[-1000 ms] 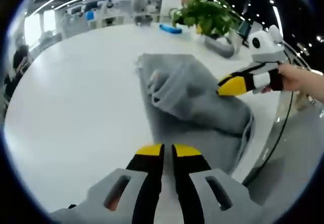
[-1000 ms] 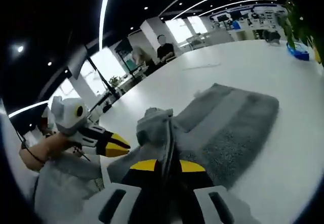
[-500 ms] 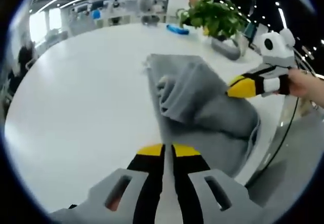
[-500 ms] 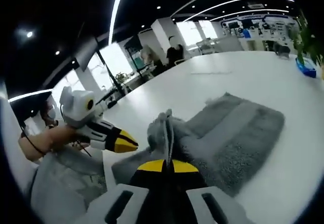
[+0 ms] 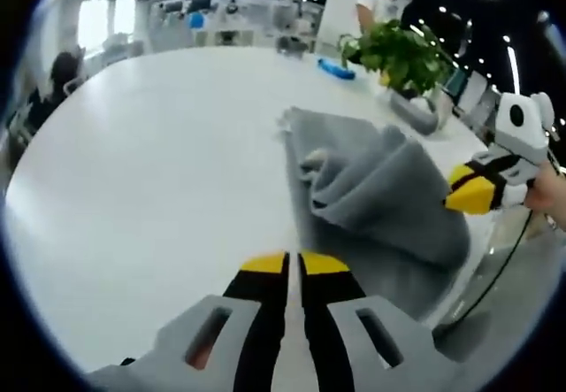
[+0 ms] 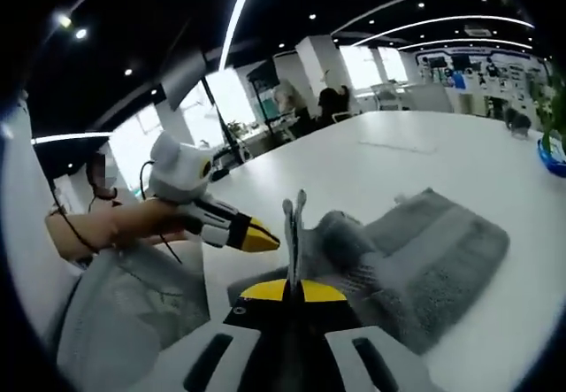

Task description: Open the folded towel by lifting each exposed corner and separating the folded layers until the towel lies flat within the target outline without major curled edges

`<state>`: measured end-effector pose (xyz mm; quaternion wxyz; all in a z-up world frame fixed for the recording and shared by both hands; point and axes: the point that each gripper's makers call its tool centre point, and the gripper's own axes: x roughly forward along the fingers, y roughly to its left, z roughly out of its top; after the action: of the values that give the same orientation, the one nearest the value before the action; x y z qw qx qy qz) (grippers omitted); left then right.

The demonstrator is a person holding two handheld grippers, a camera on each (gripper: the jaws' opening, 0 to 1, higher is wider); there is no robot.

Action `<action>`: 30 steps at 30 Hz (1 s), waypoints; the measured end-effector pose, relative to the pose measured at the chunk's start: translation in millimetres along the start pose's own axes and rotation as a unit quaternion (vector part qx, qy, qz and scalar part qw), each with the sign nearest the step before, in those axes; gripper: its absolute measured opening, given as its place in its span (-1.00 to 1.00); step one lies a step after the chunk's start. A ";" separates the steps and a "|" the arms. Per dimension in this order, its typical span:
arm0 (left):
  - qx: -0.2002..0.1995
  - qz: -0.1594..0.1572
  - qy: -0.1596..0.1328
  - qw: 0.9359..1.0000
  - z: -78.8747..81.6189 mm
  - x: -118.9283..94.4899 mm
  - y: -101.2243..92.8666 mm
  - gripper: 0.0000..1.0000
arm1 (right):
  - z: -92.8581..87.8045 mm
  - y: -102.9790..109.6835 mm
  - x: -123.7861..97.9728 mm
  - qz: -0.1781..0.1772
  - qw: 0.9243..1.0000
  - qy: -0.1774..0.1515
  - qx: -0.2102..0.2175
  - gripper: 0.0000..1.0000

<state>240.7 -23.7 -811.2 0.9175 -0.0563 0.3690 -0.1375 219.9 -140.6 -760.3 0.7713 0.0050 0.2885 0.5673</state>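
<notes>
On the white worktop [image 5: 150,162] I see only one container, a grey planter [image 5: 416,113] at the far edge, and it holds a green leafy plant [image 5: 398,51]. Near it lies a small blue object [image 5: 334,67]; I cannot tell what it is.

Compared with one second ago, the raised fold of the grey towel [image 5: 371,193] is drawn further towards the right side of the left claw view, and the right claw [image 5: 464,190] has moved outward with it, nearer to the worktop edge. In the right claw view the pinched layer now stands higher between my jaws than before, as a thin upright edge.

My left claw [image 5: 294,264] is closed on nothing, its yellow tips almost touching, and it hovers over bare worktop. The towel lies ahead of it and to the right, apart from it, still folded with one layer lifted and bunched. My right claw [image 6: 292,286] is closed and grips that lifted layer of the towel [image 6: 424,259]; the rest of the cloth spreads flat on the worktop ahead and to the right of its jaws. The left claw [image 6: 252,233] shows there too, held in a hand [image 6: 115,228], just beside the near edge of the towel without touching it.
</notes>
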 end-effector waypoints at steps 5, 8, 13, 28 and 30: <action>0.000 0.007 -0.002 1.000 1.0 -0.1 2.4 -0.91 | -5.2 15.6 -0.5 0.016 0.998 0.023 -0.054 -1.00; -0.002 0.007 -0.005 1.000 2.1 -0.5 2.7 -0.91 | -11.7 27.4 -0.6 0.027 0.995 0.047 -0.089 -1.00; -0.007 0.008 -0.006 1.000 2.1 -0.8 3.6 -0.91 | -25.6 42.2 1.2 0.041 0.983 0.090 -0.158 -1.00; -0.001 0.000 0.002 1.000 -1.0 0.4 -1.3 -0.91 | -70.1 57.1 23.8 0.068 0.970 0.161 -0.167 -1.00; 0.002 0.000 0.003 1.000 -1.5 0.5 -1.6 -0.91 | -73.8 56.9 24.6 0.070 0.968 0.169 -0.174 -1.00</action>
<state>239.7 -25.4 -812.3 0.9165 -0.0544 0.3715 -0.1382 141.6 -122.2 -813.5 0.6588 -0.2053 0.3109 0.6536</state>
